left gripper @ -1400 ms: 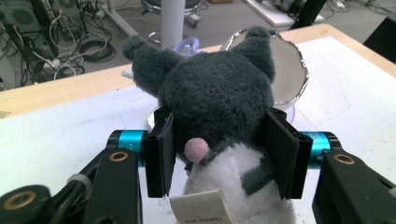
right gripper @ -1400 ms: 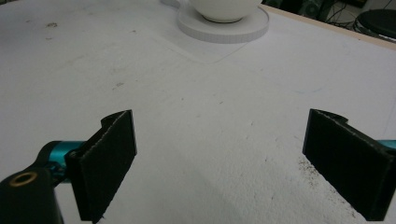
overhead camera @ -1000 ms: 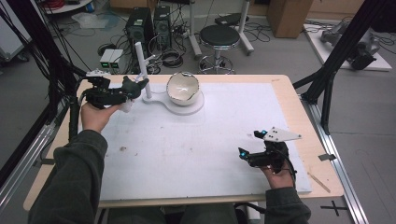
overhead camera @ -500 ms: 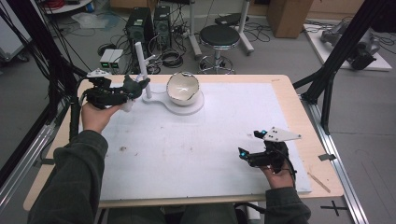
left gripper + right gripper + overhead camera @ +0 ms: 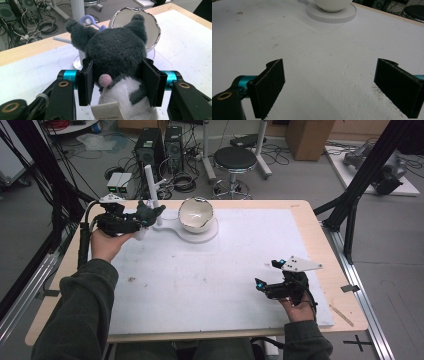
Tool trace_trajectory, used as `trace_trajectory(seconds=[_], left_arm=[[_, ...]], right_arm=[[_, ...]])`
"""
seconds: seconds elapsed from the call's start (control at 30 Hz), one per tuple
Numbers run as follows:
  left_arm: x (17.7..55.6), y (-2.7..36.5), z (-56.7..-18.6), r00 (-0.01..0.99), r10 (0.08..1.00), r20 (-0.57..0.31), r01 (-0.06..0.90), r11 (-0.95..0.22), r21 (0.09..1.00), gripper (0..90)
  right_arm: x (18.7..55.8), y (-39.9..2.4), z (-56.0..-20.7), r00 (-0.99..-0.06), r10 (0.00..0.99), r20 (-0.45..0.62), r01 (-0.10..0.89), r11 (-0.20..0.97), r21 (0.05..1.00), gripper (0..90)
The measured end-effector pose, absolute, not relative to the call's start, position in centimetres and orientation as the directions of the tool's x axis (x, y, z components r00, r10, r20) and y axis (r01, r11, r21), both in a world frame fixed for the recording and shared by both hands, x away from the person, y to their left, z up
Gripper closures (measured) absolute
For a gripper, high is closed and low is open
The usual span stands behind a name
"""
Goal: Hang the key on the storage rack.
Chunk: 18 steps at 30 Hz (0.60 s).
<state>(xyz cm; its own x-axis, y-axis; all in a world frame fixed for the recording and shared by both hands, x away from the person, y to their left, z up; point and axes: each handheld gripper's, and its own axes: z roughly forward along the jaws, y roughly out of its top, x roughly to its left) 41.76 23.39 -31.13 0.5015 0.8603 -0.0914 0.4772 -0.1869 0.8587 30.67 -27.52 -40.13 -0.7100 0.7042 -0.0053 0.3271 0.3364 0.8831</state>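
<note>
Both pads of left gripper [image 5: 117,82] clamp plush toy [image 5: 117,52]

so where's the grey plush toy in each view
High view: the grey plush toy is at upper left, clamped in the left gripper, beside the white post.
Left gripper view: it sits mid-picture between the two black pads, back of head toward the camera, paper tag at the bottom.
Right gripper view: not in it.
Shared landmark: the white bowl on its round white base.
</note>
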Motion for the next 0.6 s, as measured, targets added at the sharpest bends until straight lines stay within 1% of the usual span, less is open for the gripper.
trace_trajectory(seconds=[0.23,0.5,0.6], left_arm=[[41.86,23.18,-30.74,0.505,0.859,-0.082,0.467,-0.192,0.863,48.5],[42.29,22.99,-31.28,0.502,0.862,-0.074,0.507,-0.223,0.832,47.9],[42.35,22.88,-31.32,0.492,0.868,-0.064,0.504,-0.224,0.834,47.9]], right_arm=[[30.74,-27.49,-40.16,-0.713,0.701,-0.009,0.321,0.338,0.885,8.9],[30.72,-27.52,-40.15,-0.713,0.701,-0.013,0.318,0.34,0.885,8.9],[30.71,-27.49,-40.15,-0.713,0.701,-0.011,0.32,0.339,0.885,8.9]])
